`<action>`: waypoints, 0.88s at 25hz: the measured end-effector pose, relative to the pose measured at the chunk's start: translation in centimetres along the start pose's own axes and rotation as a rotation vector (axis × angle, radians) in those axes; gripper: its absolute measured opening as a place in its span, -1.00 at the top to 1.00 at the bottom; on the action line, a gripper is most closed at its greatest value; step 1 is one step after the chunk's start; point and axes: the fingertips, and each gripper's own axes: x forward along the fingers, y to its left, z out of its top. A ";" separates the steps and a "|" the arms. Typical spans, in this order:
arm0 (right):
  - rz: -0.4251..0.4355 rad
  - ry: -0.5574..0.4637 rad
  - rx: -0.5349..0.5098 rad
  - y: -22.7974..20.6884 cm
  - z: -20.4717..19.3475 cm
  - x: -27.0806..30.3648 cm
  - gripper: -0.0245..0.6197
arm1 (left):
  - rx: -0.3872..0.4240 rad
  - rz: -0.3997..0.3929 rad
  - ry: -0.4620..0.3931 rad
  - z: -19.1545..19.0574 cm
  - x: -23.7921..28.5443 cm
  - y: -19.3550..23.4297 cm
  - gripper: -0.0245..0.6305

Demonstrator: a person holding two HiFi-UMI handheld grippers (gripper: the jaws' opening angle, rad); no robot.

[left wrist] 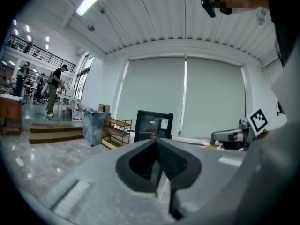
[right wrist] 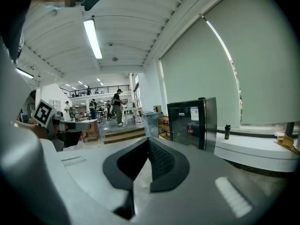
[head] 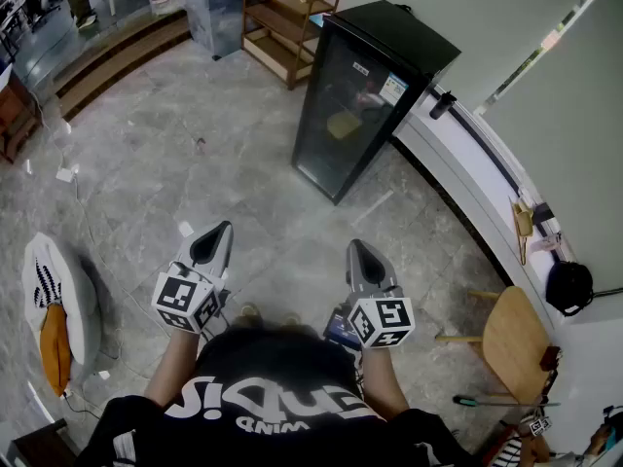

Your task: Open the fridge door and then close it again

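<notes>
In the head view the black fridge (head: 365, 95) stands with its glass door shut, a wooden shelf (head: 282, 17) just behind it, while the left gripper (head: 224, 228) and the right gripper (head: 355, 247) point toward the fridge, well apart from it. In the left gripper view the jaws are pressed together with nothing between them, and the fridge is straight beyond their tips. In the right gripper view the jaws are also closed and empty, the fridge is a little right of the tips, and a dark bottle (right wrist: 227, 131) stands right of the fridge.
</notes>
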 end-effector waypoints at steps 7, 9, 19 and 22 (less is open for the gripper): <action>-0.007 -0.014 0.018 0.4 0.0 0.3 0.93 | 0.004 -0.018 0.012 -0.2 0.2 0.4 0.92; -0.010 -0.017 0.031 0.7 0.0 0.4 0.93 | 0.002 -0.023 0.021 -0.3 0.2 0.7 0.92; -0.041 -0.045 0.049 3.9 -1.4 1.9 0.93 | -0.007 -0.099 0.018 -0.5 0.0 3.6 0.92; -0.054 -0.050 0.045 5.1 -1.9 2.5 0.93 | -0.001 -0.121 0.011 -0.7 0.2 4.8 0.92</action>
